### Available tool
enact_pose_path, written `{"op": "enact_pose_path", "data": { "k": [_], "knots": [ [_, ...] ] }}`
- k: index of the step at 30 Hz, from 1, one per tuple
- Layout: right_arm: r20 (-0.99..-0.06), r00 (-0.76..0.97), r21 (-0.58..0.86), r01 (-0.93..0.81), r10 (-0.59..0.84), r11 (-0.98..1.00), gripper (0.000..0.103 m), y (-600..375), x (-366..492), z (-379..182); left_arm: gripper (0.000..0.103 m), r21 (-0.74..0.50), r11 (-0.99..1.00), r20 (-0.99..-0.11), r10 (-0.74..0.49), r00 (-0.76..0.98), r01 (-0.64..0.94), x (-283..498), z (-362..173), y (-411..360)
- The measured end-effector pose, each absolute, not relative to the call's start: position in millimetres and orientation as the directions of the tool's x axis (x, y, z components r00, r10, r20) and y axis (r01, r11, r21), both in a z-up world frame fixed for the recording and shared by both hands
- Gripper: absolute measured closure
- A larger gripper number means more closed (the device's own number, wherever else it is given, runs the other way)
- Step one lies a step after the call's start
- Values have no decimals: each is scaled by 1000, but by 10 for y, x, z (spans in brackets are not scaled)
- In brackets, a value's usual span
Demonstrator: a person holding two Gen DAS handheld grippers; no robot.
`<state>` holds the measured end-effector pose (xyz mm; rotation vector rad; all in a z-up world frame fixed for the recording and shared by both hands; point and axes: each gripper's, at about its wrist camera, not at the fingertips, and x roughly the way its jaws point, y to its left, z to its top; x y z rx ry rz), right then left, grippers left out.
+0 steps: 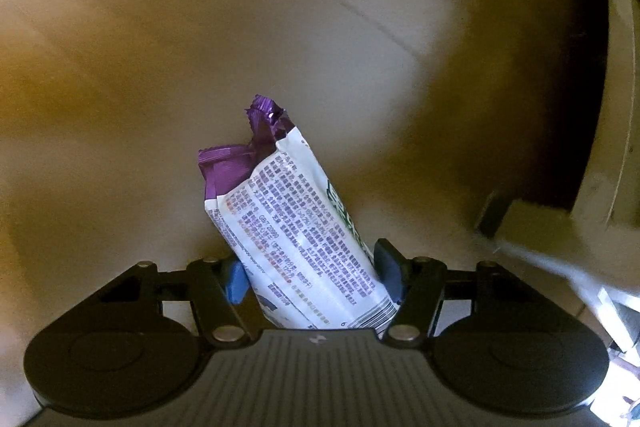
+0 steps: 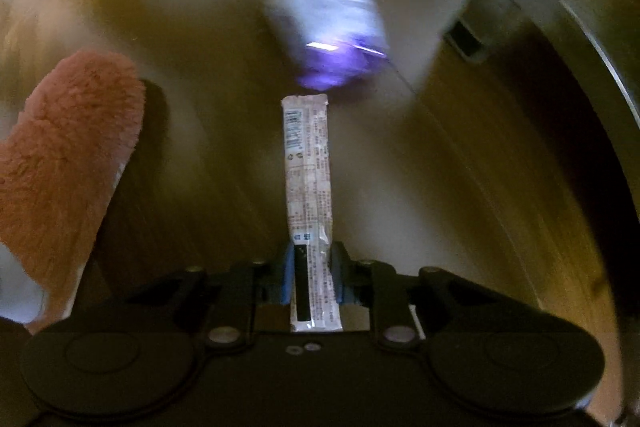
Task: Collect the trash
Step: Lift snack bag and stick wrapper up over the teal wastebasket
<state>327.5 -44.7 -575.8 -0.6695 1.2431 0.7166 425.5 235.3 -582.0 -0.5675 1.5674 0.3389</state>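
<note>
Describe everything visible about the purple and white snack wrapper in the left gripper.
The snack wrapper is a glossy film pack, white with dense small print and a barcode near its lower end, purple at its crimped, crumpled top, which looks torn open. It stands tilted, top leaning left, between the blue-padded fingers of the left gripper, which press its lower part on both sides. It hangs above a blurred tan floor, touching nothing else. The right wrist view shows it only as a blur.

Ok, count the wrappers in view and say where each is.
2. The purple-and-white snack wrapper stands between the left gripper's pads. The thin white sachet is pinched in the right gripper. Others may lie outside these views.
</note>
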Motion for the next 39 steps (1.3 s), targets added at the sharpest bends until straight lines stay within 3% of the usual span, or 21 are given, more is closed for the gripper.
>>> {"op": "enact_pose_path", "data": {
  "k": [9, 18, 28, 39],
  "knots": [
    [-965, 227, -59, -673, 129, 737, 85, -606, 3188, -4875, 40, -104, 850, -994, -104, 28, -516, 3586, -5062, 2548],
    [-912, 339, -13, -586, 231, 810, 85, -633, 2826, -3589, 40, -178, 889, -973, -93, 213, -422, 3244, -3603, 2380],
    [-793, 526, -29, -537, 308, 843, 85, -883, 2392, -2277, 40, -173, 946, -921, -57, 385, -273, 2946, -2243, 1844],
    [-636, 666, -1, -505, 389, 863, 85, -1345, 2119, -974, 40, -132, 982, -801, -23, 598, -139, 2867, -838, 1088]
  ]
}}
